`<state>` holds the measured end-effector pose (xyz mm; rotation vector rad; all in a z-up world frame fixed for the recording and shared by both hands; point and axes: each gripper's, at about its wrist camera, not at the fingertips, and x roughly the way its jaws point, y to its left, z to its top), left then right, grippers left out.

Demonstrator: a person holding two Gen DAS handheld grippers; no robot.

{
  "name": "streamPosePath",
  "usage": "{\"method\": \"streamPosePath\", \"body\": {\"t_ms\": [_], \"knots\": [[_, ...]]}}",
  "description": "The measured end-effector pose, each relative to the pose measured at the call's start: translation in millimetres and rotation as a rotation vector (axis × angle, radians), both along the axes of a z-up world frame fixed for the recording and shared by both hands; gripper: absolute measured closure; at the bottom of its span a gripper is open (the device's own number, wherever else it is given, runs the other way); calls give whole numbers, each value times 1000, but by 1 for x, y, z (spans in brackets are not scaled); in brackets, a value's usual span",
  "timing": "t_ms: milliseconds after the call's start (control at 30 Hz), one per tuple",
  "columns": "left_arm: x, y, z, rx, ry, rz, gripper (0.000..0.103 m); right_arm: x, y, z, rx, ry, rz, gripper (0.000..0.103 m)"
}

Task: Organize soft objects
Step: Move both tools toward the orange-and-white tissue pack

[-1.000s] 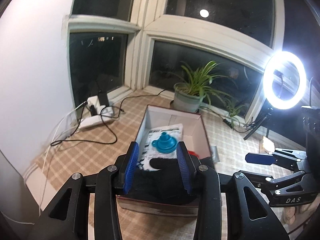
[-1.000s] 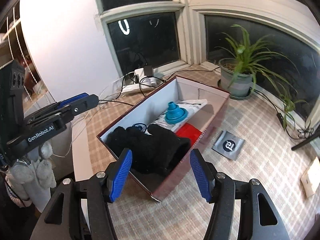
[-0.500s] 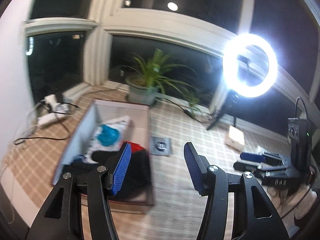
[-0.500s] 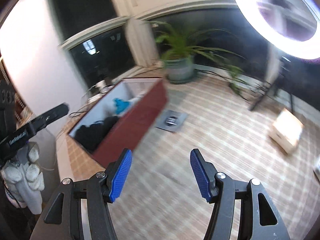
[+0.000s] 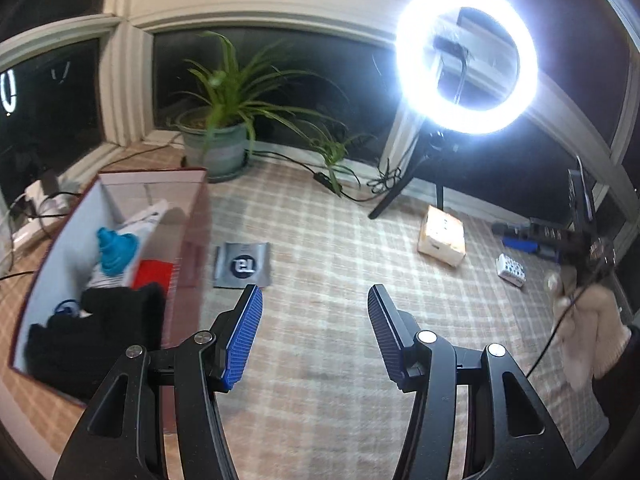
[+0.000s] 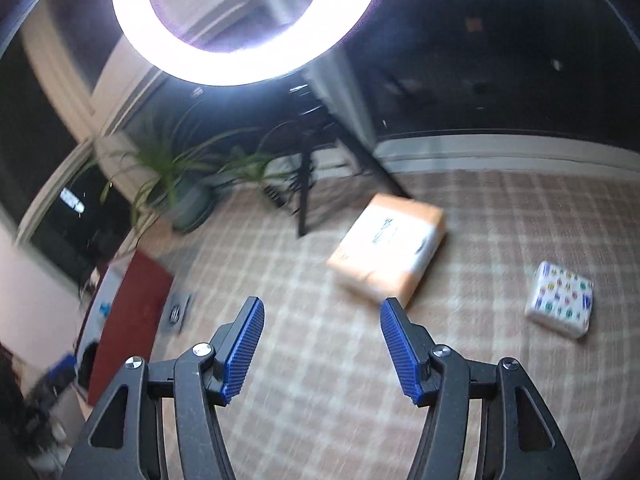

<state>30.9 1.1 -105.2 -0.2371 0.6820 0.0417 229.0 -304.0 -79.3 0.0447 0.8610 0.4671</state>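
My left gripper (image 5: 315, 294) hangs open over the checked mat, with nothing between its blue pads. To its left stands the red box (image 5: 192, 240), holding black soft gloves (image 5: 96, 320), a blue funnel (image 5: 114, 250) and a red item (image 5: 154, 274). My right gripper (image 6: 323, 306) is open and empty; its jaws are closing slightly. Just beyond its right fingertip lies an orange soft pack (image 6: 388, 252), also visible as the orange pack (image 5: 442, 236) in the left wrist view. A small white patterned pack (image 6: 560, 300) lies further right.
A lit ring light (image 5: 466, 58) on a tripod stands at the back, a potted plant (image 5: 218, 140) beside the box. A grey packet (image 5: 243, 265) lies flat near the box. A person's hand in a cream sleeve (image 5: 592, 328) shows at far right. Cables run along the window.
The left gripper let go of the black gloves in the box, opened and swung right. The right gripper swept right from the box toward the orange pack.
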Motion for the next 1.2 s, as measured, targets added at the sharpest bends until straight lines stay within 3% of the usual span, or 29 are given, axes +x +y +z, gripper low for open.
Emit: {"method": "streamPosePath", "body": {"t_ms": [67, 133, 433, 867, 967, 1200], "knots": [[13, -11, -4, 0, 20, -12, 49, 23, -6, -2, 12, 24, -29, 65], [23, -20, -9, -4, 34, -26, 49, 44, -11, -5, 29, 43, -51, 72], [55, -43, -21, -3, 83, -64, 49, 128, -34, -30, 119, 143, -155, 95], [92, -55, -23, -13, 84, -72, 49, 186, -38, -64, 60, 211, -205, 97], [94, -57, -24, -9, 88, -78, 49, 182, -38, -68, 82, 236, -183, 97], [97, -52, -27, -35, 96, -67, 49, 149, -18, -73, 21, 249, -71, 97]]}}
